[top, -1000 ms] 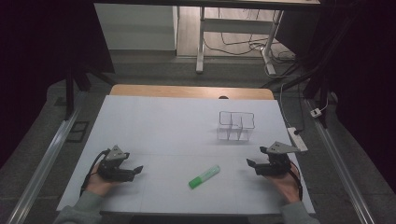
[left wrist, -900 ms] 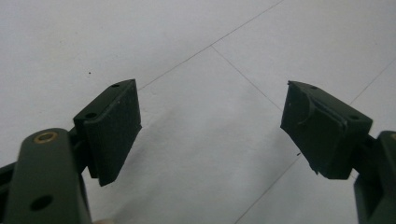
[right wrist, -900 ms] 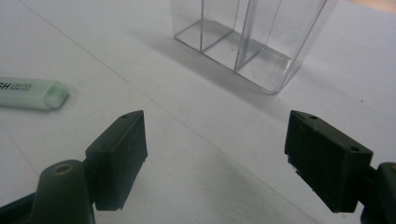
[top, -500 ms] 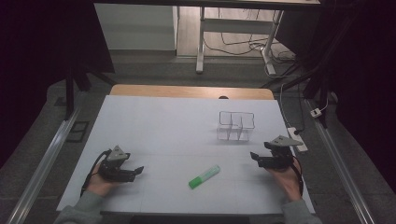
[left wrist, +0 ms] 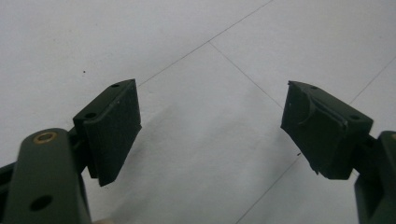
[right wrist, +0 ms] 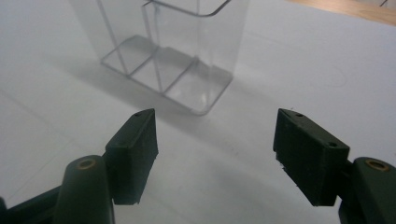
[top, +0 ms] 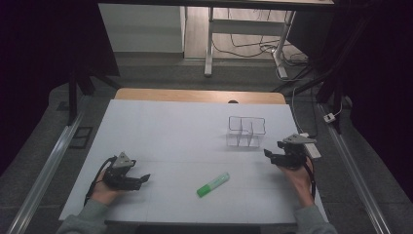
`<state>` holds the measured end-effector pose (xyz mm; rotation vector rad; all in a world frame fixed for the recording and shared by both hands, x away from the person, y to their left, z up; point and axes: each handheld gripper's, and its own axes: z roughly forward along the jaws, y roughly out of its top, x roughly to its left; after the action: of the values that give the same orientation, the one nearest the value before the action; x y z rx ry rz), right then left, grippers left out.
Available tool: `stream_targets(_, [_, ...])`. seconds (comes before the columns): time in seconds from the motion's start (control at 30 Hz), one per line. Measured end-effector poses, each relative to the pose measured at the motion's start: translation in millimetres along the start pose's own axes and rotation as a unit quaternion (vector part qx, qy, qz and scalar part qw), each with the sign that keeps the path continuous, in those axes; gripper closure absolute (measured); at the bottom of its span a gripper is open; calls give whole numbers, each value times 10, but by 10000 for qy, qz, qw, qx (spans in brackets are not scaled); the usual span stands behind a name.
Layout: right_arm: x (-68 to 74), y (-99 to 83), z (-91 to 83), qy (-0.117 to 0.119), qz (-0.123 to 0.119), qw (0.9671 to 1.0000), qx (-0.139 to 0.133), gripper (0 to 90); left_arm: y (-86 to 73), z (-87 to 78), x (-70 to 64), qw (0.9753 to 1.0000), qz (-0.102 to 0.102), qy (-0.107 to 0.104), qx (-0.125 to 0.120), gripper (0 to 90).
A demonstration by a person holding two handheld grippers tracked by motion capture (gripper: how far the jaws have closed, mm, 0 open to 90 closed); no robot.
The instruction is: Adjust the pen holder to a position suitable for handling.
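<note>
Your left gripper sits low at the near left of the table, held in your left hand, with its jaws spread wide and nothing between them. Seen in the left gripper view, the two black pads frame bare white sheet crossed by thin fold lines. Your right gripper rests at the near right in your right hand, jaws likewise parted and empty; in the right gripper view they point toward the clear container, which stands apart from them, a little way ahead.

Between your two hands, nearer the front edge and slightly right of centre, a green highlighter lies flat on the white sheet, angled with its pale cap end toward the right and away from you. It is well apart from both grippers.

Farther back, right of centre, the clear plastic divided container stands upright; its inner walls and open top show plainly from the right gripper's camera, and its compartments look empty.

Beyond the sheet, a strip of the wooden tabletop shows at the far edge. Past that, metal table legs and loose cables lie on the floor.
</note>
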<state>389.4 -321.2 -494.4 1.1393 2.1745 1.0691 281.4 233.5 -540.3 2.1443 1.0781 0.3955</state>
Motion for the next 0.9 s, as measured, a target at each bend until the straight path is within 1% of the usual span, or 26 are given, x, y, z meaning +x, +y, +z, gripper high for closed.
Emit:
stream_targets(0.1, [-41,19,42,-65,48,10000,-6,340,-3,2,4,10000,3,-3,5,196])
stream_targets(0.2, [-88,43,83,-82,99,9999,23,376,-4,13,1,10000,3,-4,22,196])
stream_targets(0.27, [-119,56,112,-73,168,9998,16,426,-3,14,-4,10000,12,6,29,196])
stream_targets(0.33, [-149,66,137,1,204,9998,15,470,-4,12,-4,10000,28,7,40,196])
stream_targets(0.47, [-185,104,193,7,222,9997,62,570,-4,14,-5,10000,38,9,45,196])
stream_targets(0.53, [-200,125,222,-58,231,9997,74,646,-3,17,-8,10000,53,4,49,196])
stream_targets(0.57, [-204,128,235,-83,230,9997,30,692,-4,19,-9,10000,57,2,48,196])
stream_targets(0.63, [-209,131,270,-148,159,9997,59,774,-4,20,-9,10000,54,-2,50,196])
stream_targets(0.67, [-213,137,288,-154,134,9997,131,818,-4,20,-8,10000,53,-2,51,196])
stream_targets(0.73, [-219,148,323,-123,128,9997,151,884,-5,21,-8,10000,53,-2,54,196])
stream_targets(0.77, [-219,158,336,-114,120,9997,165,899,-6,23,-9,10000,56,1,59,196])
stream_targets(0.87, [-225,183,382,-72,146,9998,131,900,-7,29,-14,10000,57,11,74,196])
stream_targets(0.9, [-229,192,399,-70,141,9997,169,900,-7,29,-15,10000,59,8,75,196])
